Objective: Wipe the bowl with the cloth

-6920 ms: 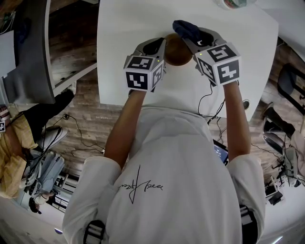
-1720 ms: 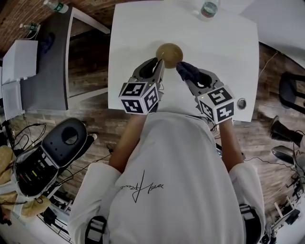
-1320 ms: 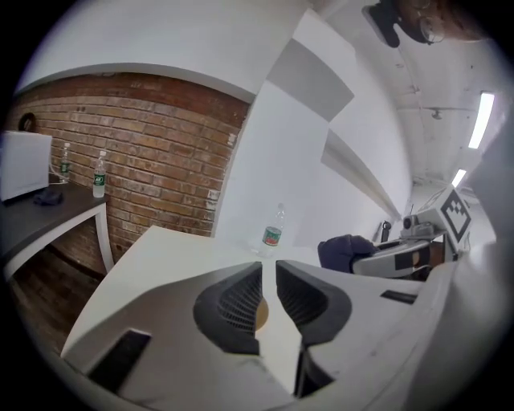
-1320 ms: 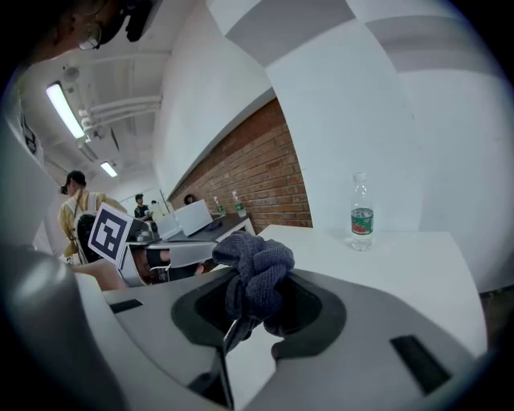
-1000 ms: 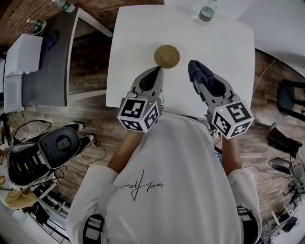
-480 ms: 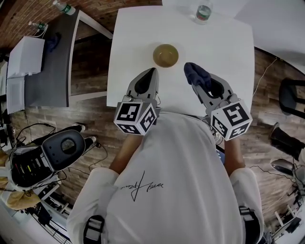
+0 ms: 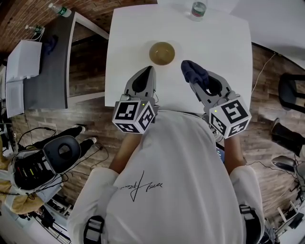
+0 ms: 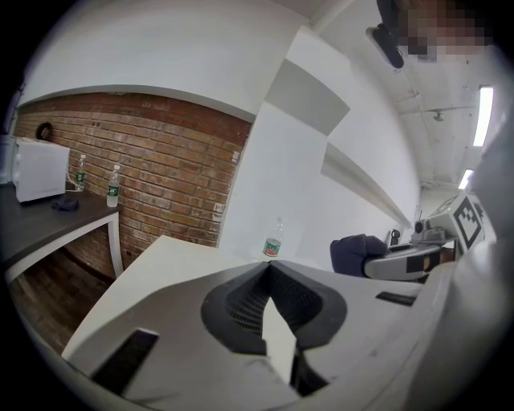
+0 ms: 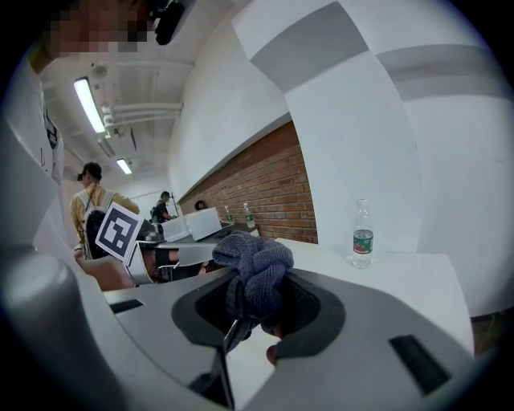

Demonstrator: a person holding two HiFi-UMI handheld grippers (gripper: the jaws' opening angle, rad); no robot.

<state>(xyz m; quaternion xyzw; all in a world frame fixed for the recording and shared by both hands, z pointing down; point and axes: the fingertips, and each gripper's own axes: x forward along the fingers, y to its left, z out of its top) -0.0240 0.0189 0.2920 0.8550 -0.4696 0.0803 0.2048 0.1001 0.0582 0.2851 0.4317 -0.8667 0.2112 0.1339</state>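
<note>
Holding a bunched dark blue cloth (image 9: 255,273), your right claw (image 7: 189,75) is clamped tight on it. Your left claw (image 8: 269,266) is fully closed, empty and touching nothing. Both sit over the near edge of the white surface (image 7: 224,43). The tan bowl (image 7: 162,52) rests at 1 o'clock from your left claw, apart from both.

On our square white table (image 7: 224,47), the round brown bowl (image 7: 162,53) sits mid-table, and the clear plastic bottle (image 7: 198,8) stands at the far edge to its right. Our left gripper (image 7: 150,70) lies just near of the bowl. The dark bunched cloth (image 7: 192,71), in our right gripper (image 7: 196,81), is at the bowl's near right. A grey desk (image 7: 47,71) stands left.
</note>
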